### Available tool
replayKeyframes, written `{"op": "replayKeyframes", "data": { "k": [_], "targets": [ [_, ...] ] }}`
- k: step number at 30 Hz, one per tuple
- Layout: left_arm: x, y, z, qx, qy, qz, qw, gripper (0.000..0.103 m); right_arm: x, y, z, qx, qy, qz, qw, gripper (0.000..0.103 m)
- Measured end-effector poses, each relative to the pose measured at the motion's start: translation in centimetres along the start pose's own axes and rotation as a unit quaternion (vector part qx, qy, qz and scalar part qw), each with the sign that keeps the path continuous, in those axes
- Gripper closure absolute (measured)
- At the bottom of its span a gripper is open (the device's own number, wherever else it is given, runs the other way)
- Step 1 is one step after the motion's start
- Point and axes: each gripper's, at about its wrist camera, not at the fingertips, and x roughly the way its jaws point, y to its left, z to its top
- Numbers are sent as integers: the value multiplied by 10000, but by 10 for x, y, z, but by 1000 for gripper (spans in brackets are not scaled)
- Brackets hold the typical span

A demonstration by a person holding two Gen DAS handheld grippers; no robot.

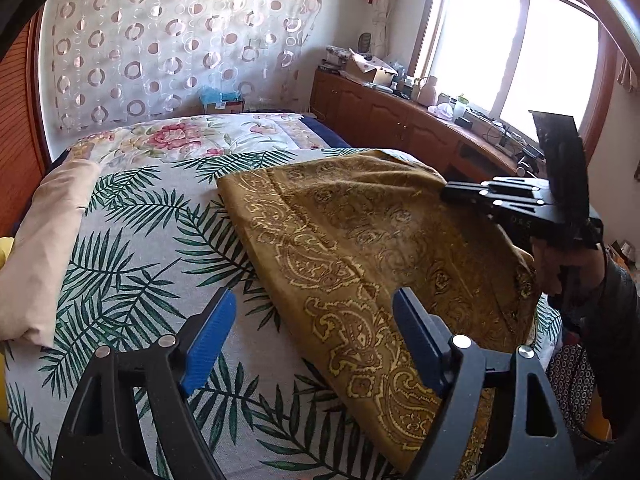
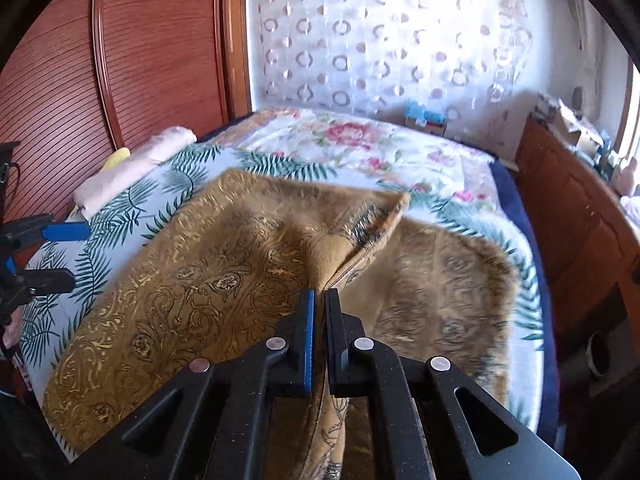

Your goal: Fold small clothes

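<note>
Right tongs (image 2: 319, 300): closed on a gathered ridge of the mustard paisley garment (image 2: 224, 276). The cloth is pinched between the blue pads (image 2: 308, 332) and rises in a peak just ahead of the tips, with one flap turned over beyond it. In the left wrist view the same tongs (image 1: 452, 194) appear at the far right edge of the garment (image 1: 352, 240), carried by a hand (image 1: 560, 268) in a dark sleeve.

Left tongs (image 1: 314, 338): open, jaws wide apart, nothing between them. One blue pad (image 1: 208, 340) sits above the palm-leaf bedsheet (image 1: 160, 240); the other sits above the near edge of the garment. Contact with the cloth cannot be determined. In the right wrist view these tongs (image 2: 80, 254) stand at the left side, apart from the garment.

Garment location: spread on the bed over the palm-leaf bedsheet, near the foot, largely flat apart from the lifted ridge.

Surroundings: a folded beige cloth (image 1: 44, 248) lies along the bed's left edge. A floral quilt (image 1: 200, 136) covers the far end. A ring-patterned curtain (image 1: 180, 40) hangs behind. A wooden cabinet (image 1: 400, 116) with clutter runs beneath the window (image 1: 512, 48).
</note>
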Motion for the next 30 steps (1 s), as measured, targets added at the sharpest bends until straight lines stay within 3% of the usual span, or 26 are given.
{"op": "replayKeyframes", "data": {
  "k": [7, 15, 23, 25, 30],
  "targets": [
    [3, -12, 2, 115, 5, -57, 9999, 22, -36, -18, -11, 21, -92, -442, 9990, 98],
    [2, -20, 3, 204, -33, -73, 9998, 22, -49, -32, -29, 212, 140, -690, 9973, 98],
    [5, -29, 3, 267, 2, -57, 9996, 22, -42, -29, -22, 353, 364, -765, 9958, 98],
    [6, -31, 2, 290, 17, -44, 9996, 22, -49, -28, -23, 424, 331, -806, 9953, 92],
    [8, -34, 1, 300, 39, -35, 9995, 22, -62, -21, -33, 494, 319, -958, 9937, 63]
  ]
}}
